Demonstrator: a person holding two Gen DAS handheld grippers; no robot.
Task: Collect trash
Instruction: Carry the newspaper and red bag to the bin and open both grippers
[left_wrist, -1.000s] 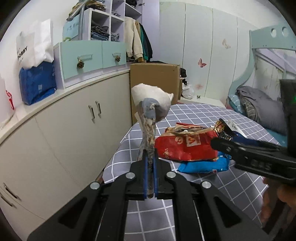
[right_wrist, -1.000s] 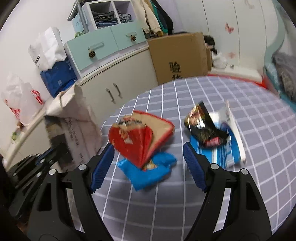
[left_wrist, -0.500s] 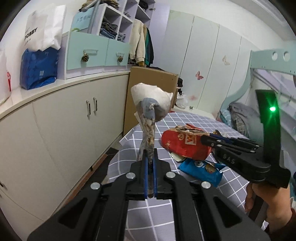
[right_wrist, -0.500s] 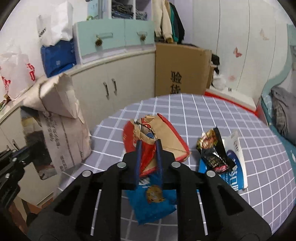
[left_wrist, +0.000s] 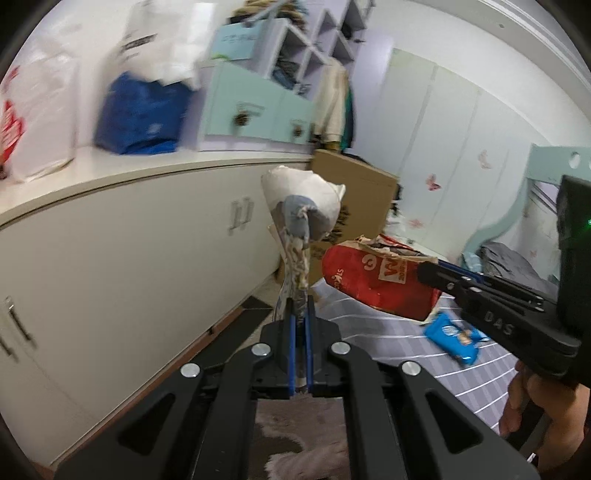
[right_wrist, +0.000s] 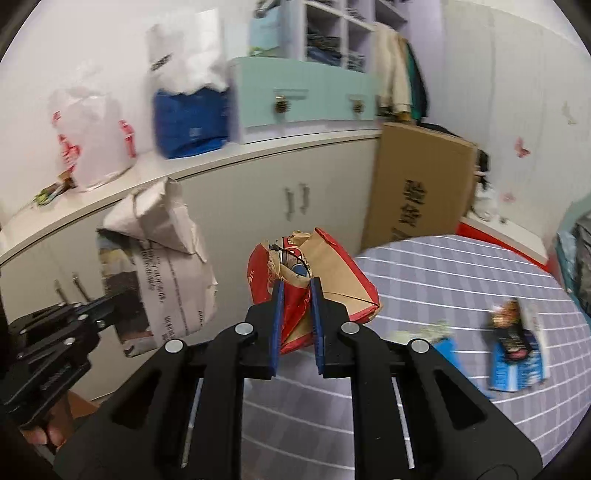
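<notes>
The right gripper was clamped on the red snack bag, lifted off the tabletop. At its 9 o'clock, the left gripper pinched the newspaper trash bag by its edge. The transfer step seemed in hand; next, the mouth must be opened before dropping it in.

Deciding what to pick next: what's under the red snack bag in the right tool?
Nothing touches the red snack bag; it hangs lifted above the checked tablecloth. A blue wrapper lies below. The tool hides the bag's bottom.
</notes>
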